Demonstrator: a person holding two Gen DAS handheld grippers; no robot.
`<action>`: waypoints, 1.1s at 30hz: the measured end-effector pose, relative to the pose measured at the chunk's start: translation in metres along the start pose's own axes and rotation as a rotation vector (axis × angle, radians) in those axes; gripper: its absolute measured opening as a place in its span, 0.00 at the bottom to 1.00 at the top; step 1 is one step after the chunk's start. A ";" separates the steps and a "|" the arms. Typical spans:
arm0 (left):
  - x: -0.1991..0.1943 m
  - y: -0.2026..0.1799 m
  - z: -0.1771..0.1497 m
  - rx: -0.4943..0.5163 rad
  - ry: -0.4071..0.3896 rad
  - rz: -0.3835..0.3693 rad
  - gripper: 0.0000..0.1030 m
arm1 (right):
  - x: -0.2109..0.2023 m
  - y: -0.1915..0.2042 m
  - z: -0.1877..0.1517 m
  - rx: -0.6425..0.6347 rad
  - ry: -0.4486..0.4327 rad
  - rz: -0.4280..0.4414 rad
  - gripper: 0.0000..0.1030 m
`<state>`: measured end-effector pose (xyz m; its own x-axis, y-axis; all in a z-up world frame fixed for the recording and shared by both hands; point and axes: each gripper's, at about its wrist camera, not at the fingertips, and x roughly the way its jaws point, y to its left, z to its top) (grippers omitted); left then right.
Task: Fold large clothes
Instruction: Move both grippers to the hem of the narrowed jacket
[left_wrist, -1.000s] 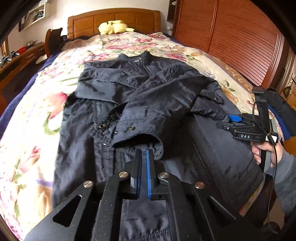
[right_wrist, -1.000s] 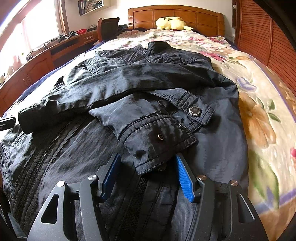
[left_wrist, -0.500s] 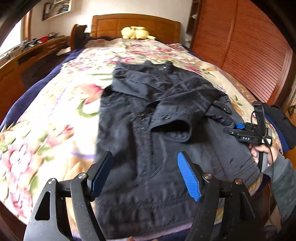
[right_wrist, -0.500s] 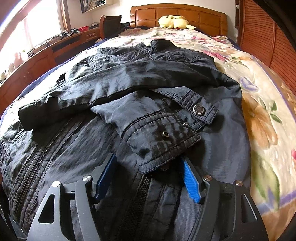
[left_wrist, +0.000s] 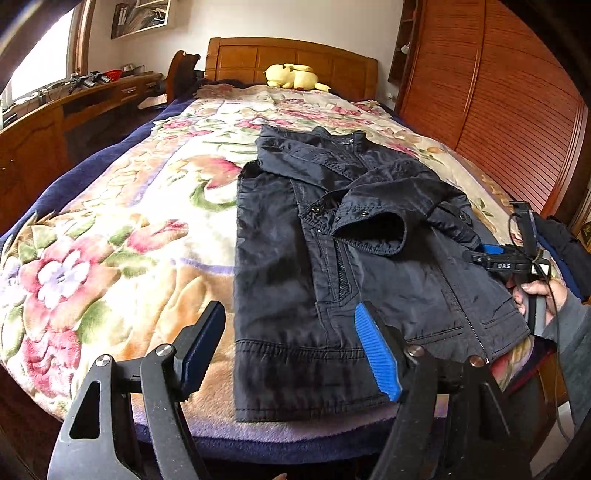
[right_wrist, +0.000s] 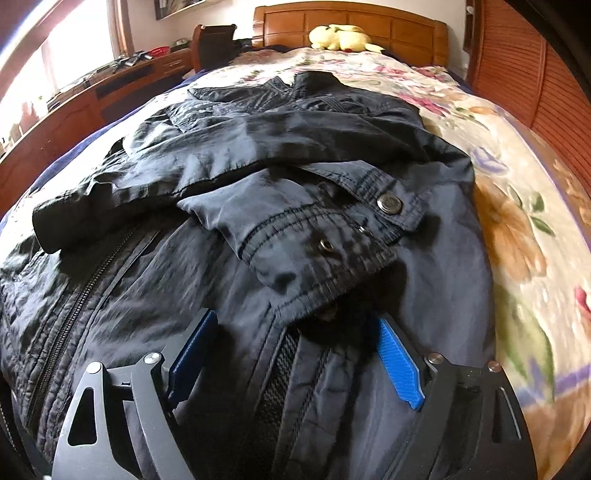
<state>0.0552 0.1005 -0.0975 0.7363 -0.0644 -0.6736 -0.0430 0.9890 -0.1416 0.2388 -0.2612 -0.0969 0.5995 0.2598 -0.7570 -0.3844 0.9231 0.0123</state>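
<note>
From the left wrist camera, the left gripper (left_wrist: 291, 350) with blue-padded fingers hangs wide open and empty over the near hem of a dark navy zip-front jacket (left_wrist: 354, 266), which lies on a floral bedspread (left_wrist: 122, 236) with both sleeves folded across its chest. At the right edge, the right gripper (left_wrist: 493, 251), lettered "DAS", sits at the jacket's side, held by the person's right hand (left_wrist: 535, 295).

From the right wrist camera, the right gripper (right_wrist: 295, 354) is spread wide, gripping nothing, its fingers low over the jacket (right_wrist: 155, 295) just short of a snap-buttoned sleeve cuff (right_wrist: 317, 251). A yellow plush toy (right_wrist: 341, 37) rests by the wooden headboard (right_wrist: 354, 22).

Floral blanket (left_wrist: 122, 236) left of the jacket (left_wrist: 295, 258) lies unobstructed for passage.
</note>
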 end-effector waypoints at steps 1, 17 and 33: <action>-0.002 0.000 0.000 -0.002 -0.006 0.000 0.71 | -0.003 -0.002 -0.002 0.018 0.006 0.000 0.83; -0.019 0.009 -0.009 -0.013 -0.038 0.014 0.71 | -0.143 -0.026 -0.066 0.126 -0.067 -0.070 0.83; 0.001 0.028 -0.034 -0.023 0.039 0.064 0.71 | -0.150 -0.018 -0.106 0.137 -0.028 -0.070 0.83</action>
<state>0.0317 0.1240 -0.1270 0.7049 -0.0070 -0.7093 -0.1046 0.9880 -0.1138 0.0821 -0.3471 -0.0529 0.6413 0.1995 -0.7409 -0.2427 0.9688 0.0509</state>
